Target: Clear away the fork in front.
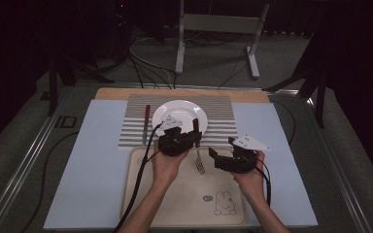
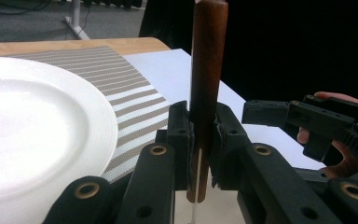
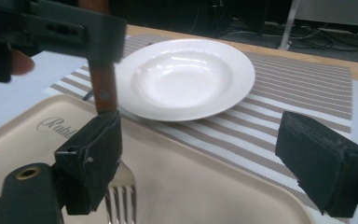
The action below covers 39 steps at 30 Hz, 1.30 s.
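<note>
Mostly, the fork (image 1: pixel 199 156) is hard to read in the high view: its brown handle is half covered by the left gripper (image 1: pixel 194 133), and just the thin shaft and tines show pale against the cream tray (image 1: pixel 141 194). In the left gripper view the handle runs off the top of the frame and its metal end drops out at the bottom edge. In the right gripper view the tines are cut off at the bottom, partly behind that gripper's own near jaw.

Both forearms enter from the bottom of the high view and meet at centre frame. The left hand (image 1: pixel 165 162) holds its gripper over the tray's far rim, jaws pointing toward the right of the frame. The right hand (image 1: pixel 247 172) sits just right of it, its gripper (image 1: pixel 221 155) aimed toward the left of the frame.

The left gripper is clamped on the fork's wooden handle, which stands upright between its pads at centre of the left gripper view. The right gripper's jaws stand wide apart with nothing pressed between them; the fork hangs just beside its left jaw. The fork is over the tray's upper edge, just below the white plate (image 1: pixel 194 109) on the striped placemat (image 1: pixel 223 121).
</note>
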Each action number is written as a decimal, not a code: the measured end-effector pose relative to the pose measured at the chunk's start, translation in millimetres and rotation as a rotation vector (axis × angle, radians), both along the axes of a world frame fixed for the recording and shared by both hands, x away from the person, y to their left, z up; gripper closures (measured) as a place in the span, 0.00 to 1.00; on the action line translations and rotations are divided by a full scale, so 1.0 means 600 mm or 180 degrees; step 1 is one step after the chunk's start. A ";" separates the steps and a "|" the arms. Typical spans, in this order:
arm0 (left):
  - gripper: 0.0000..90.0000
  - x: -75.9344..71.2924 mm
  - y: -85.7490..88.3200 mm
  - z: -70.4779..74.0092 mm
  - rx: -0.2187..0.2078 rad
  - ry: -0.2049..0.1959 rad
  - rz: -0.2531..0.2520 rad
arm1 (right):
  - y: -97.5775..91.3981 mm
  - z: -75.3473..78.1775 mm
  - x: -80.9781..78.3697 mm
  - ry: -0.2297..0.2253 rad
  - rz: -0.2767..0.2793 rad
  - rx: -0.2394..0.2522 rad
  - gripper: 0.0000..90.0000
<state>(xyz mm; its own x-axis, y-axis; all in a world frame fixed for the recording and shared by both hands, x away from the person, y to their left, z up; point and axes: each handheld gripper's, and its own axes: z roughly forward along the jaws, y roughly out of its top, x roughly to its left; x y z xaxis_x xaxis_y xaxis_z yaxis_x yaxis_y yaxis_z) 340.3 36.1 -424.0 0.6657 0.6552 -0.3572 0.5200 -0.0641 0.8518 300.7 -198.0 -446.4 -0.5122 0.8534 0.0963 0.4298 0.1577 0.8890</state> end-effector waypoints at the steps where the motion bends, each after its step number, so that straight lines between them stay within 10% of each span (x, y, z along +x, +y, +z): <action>1: 0.89 0.000 0.002 0.001 0.0005 -0.0005 -0.0008 | -0.002 0.000 -0.001 -0.0005 0.0000 -0.0003 0.17; 39: 0.89 -0.003 0.102 0.033 0.0101 -0.0089 -0.0025 | -0.076 -0.014 -0.025 -0.0061 -0.0167 -0.0013 0.13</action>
